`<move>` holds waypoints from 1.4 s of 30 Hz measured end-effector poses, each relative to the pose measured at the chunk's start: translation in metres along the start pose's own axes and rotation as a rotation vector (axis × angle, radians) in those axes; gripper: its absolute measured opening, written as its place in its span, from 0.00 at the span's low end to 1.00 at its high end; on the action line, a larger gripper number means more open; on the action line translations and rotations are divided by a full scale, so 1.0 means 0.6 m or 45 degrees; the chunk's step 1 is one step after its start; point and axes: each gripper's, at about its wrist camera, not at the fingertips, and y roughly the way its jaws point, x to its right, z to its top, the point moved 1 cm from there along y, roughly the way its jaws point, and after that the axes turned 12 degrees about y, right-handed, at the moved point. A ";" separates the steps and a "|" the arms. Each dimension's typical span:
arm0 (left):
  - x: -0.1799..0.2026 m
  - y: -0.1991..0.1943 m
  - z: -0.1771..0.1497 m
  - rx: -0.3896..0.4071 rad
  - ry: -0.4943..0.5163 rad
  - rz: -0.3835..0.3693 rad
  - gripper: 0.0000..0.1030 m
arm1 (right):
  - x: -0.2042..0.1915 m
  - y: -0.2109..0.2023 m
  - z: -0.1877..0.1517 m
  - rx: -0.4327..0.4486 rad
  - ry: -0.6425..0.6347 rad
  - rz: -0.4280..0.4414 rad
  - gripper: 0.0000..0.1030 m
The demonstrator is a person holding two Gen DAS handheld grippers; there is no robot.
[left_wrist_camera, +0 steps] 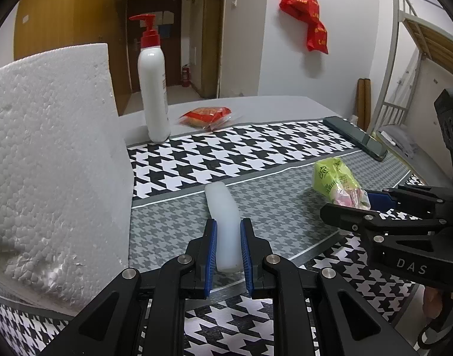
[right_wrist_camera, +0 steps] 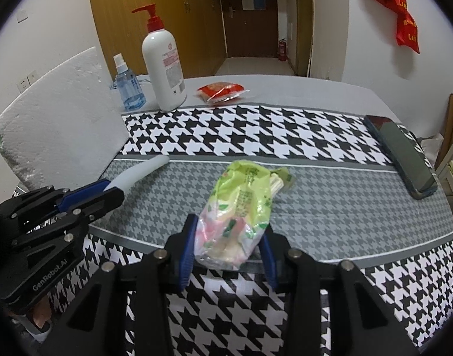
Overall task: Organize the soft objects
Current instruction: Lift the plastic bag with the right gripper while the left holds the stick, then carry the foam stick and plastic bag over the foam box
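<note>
My left gripper [left_wrist_camera: 229, 224] is shut on a soft white translucent strip [left_wrist_camera: 223, 222] that lies along the grey houndstooth band of the cloth; the strip also shows in the right wrist view [right_wrist_camera: 140, 172]. My right gripper [right_wrist_camera: 229, 225] is shut on the near end of a green and pink plastic snack bag [right_wrist_camera: 241, 204], which rests on the same grey band. The bag shows at the right of the left wrist view [left_wrist_camera: 336, 182], with the right gripper [left_wrist_camera: 372, 204] beside it. The left gripper [right_wrist_camera: 107, 191] sits at the left of the right wrist view.
A white foam block [left_wrist_camera: 54, 166] stands close on the left. A white pump bottle [right_wrist_camera: 164, 68], a blue spray bottle [right_wrist_camera: 128, 86] and a red snack packet [right_wrist_camera: 222, 90] stand at the back. A dark phone [right_wrist_camera: 401, 154] lies at the right edge.
</note>
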 end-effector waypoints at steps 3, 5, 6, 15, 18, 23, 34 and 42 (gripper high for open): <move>0.001 -0.001 0.000 0.001 0.001 -0.003 0.17 | -0.003 -0.006 -0.001 0.006 -0.002 0.001 0.43; 0.002 -0.003 0.000 0.007 0.003 -0.006 0.17 | -0.005 -0.009 -0.001 0.014 -0.003 0.000 0.43; 0.002 -0.004 0.000 0.009 0.003 -0.007 0.17 | -0.005 -0.013 -0.002 0.018 -0.003 0.001 0.43; 0.017 -0.014 0.011 0.033 0.033 -0.041 0.17 | -0.003 -0.044 -0.006 0.072 0.016 0.002 0.43; 0.027 -0.033 0.018 0.063 0.060 -0.053 0.17 | -0.002 -0.061 -0.009 0.103 0.028 0.010 0.43; 0.041 -0.070 0.027 0.117 0.096 -0.068 0.17 | -0.001 -0.094 -0.014 0.161 0.044 0.018 0.43; 0.050 -0.141 0.037 0.217 0.135 -0.027 0.17 | -0.016 -0.173 -0.031 0.301 0.038 0.054 0.43; 0.038 -0.195 0.039 0.302 0.142 0.011 0.17 | -0.027 -0.209 -0.039 0.380 0.042 0.082 0.43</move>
